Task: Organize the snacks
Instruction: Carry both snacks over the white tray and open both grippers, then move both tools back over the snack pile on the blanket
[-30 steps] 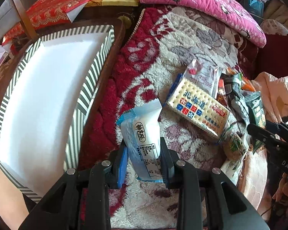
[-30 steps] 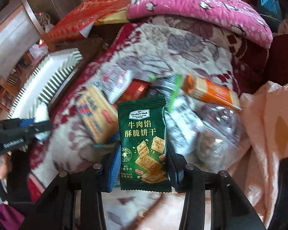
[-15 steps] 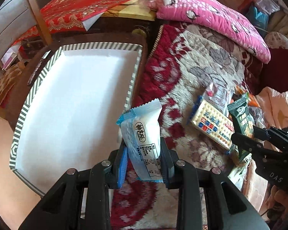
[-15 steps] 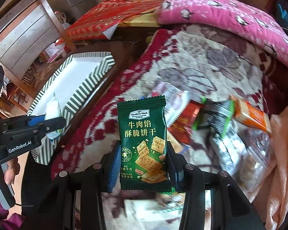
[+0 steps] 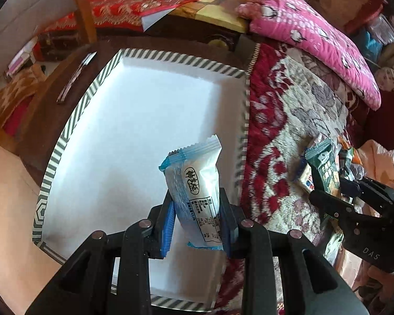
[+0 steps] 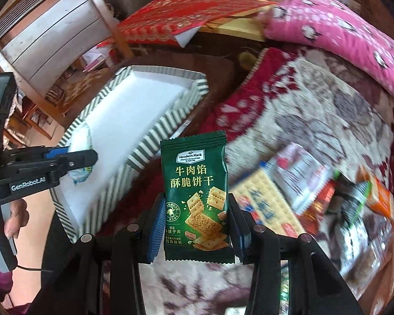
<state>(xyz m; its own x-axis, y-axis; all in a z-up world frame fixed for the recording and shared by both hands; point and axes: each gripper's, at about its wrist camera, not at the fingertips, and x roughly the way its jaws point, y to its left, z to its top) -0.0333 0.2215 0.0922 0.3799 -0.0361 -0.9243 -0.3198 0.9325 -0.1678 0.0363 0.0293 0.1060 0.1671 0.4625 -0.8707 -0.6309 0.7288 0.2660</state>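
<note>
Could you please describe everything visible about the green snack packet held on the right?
The glossy dark green foil cracker packet stands upright, sealed, with serrated top and bottom edges. It bears a Member's Mark logo, gold Chinese characters and pictured square crackers. The right tool clamps its lower sides between blue pads, holding it in the air above the red floral blanket.

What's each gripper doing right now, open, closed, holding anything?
Left gripper: closed on the white-and-blue snack packet.
Right gripper: closed on the green cracker packet.

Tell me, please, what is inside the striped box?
The striped box shows only its bare white floor; the left gripper holds the white-blue packet above it, hiding the near part.
</note>
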